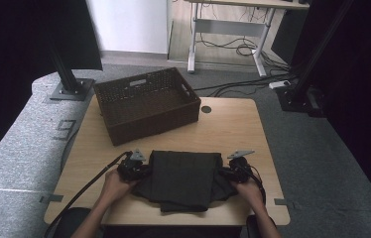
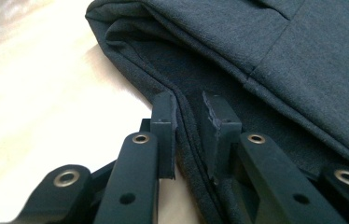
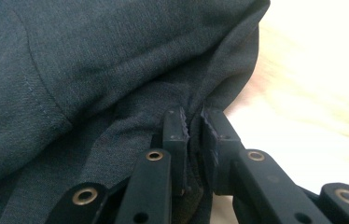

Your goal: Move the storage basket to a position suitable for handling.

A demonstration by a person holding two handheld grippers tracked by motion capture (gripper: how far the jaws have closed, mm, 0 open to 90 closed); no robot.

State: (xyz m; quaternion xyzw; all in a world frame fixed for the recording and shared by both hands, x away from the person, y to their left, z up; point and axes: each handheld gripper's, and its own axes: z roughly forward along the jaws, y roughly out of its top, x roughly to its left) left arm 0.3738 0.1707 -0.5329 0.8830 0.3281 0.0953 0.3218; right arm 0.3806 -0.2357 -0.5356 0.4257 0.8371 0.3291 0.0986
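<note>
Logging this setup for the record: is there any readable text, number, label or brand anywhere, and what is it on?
"9": a large grey tape figure on the carpet, left of the table; it could equally be a 6 seen from the other side.
Dark garment: no tag, print or brand readable in the high view or either gripper view.
Woven basket: no label readable.

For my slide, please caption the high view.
Both grippers pinch a folded dark garment before a basket.
</note>
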